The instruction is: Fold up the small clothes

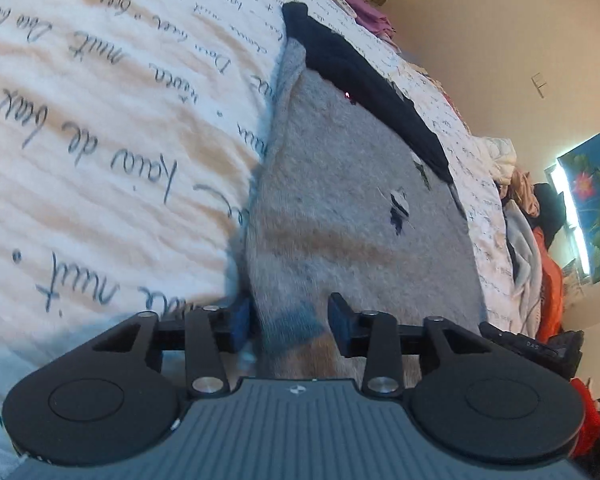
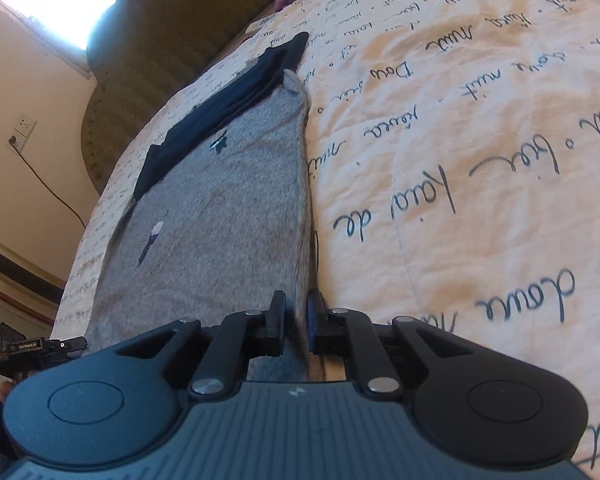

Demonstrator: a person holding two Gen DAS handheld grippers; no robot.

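- Bedding: white quilted bedspread (image 1: 100,128), cursive script print, cream wall behind.
- Grey garment (image 1: 360,216): fuzzy knit, flat on bedspread, navy band (image 1: 364,80) along far edge.
- Left gripper (image 1: 291,322): fingers apart, straddling near hem.
- Right gripper (image 2: 296,326): fingers pinched on garment's side edge.
- Surroundings: clothes pile (image 1: 540,240), floral picture (image 1: 596,208).

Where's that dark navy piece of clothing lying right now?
The navy garment lies on the script-printed bedspread along the far edge of the grey garment, beyond both tongs; in the right wrist view it sits upper left.
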